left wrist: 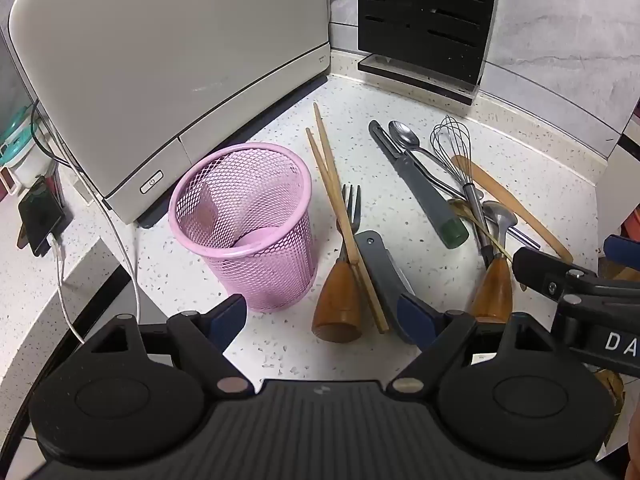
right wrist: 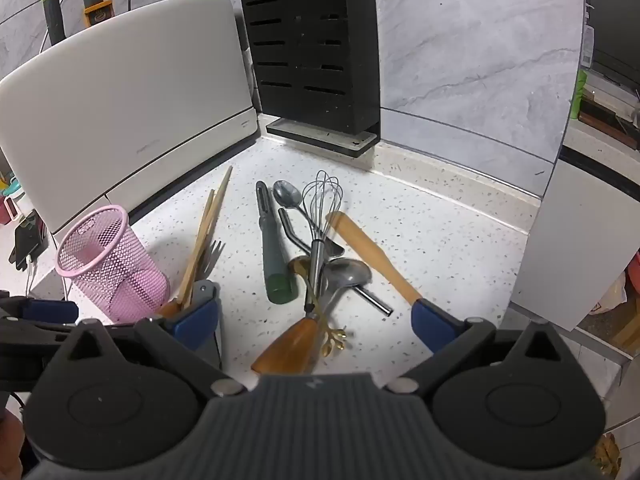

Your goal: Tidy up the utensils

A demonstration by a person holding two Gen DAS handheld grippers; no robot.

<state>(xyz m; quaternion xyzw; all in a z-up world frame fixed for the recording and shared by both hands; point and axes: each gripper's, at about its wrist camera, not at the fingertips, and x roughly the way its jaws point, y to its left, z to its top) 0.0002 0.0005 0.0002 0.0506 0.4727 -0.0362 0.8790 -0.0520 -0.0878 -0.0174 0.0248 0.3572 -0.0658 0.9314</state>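
Note:
A pink mesh cup (left wrist: 240, 224) (right wrist: 108, 264) stands upright on the speckled counter, and only its pink bottom shows inside. Right of it lie chopsticks (left wrist: 332, 200), a wooden-handled fork (left wrist: 340, 292) and a grey folding tool (left wrist: 380, 272). Further right are a grey peeler (right wrist: 272, 248), a spoon (right wrist: 288, 196), a whisk (right wrist: 320, 208), a ladle (right wrist: 344, 276), a wooden spatula (right wrist: 372, 252) and a gold leaf-ended utensil (right wrist: 332, 332). My left gripper (left wrist: 322, 316) hangs open above the fork's handle. Open too, my right gripper (right wrist: 316, 320) hovers over the pile.
A white appliance (left wrist: 168, 60) stands behind the cup. A black slotted block (right wrist: 312, 44) sits in the corner by the marble wall. A phone (left wrist: 38, 216) on a white cable rests at the left. The right gripper's fingers (left wrist: 536, 272) reach in beside the left one.

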